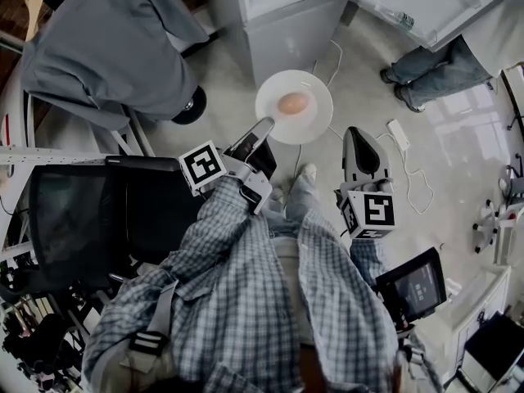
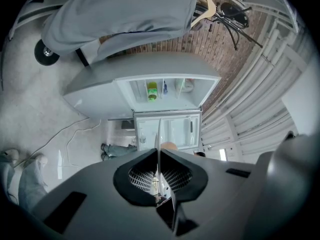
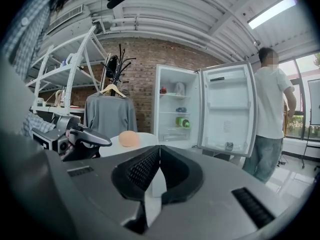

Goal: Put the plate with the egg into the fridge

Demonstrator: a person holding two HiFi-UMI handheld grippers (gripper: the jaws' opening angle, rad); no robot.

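Right, the left gripper (image 1: pixel 264 128) is pinching the near rim of the white plate (image 1: pixel 318 119), its fingers clamping onto the edge, and the egg (image 1: pixel 293 103) is sitting near the middle of the plate. The plate is hanging in the air above the floor, just ahead of the person's feet, and it is looking fairly level. Ahead, the fridge (image 1: pixel 286 23) is standing with its upper door (image 1: pixel 430 2) swung wide to the right, and the right gripper view is showing lit shelves carrying a few items with bare room beside them. The right gripper (image 1: pixel 359 137) is riding to the right of the plate and apart from it, its fingers pressed together on nothing. So the pick-up is looking done and the door is already open. What is remaining, as I'm reading it, is the carry to the fridge, setting the plate on a shelf and letting go. A bystander (image 1: pixel 430 72) is standing just by the open door, and a power strip (image 1: pixel 399 134) with its cable is lying on the floor to the right, so the approach is asking for care. With one edge gripped and a loose egg on top, I'm judging any tilt as the main risk
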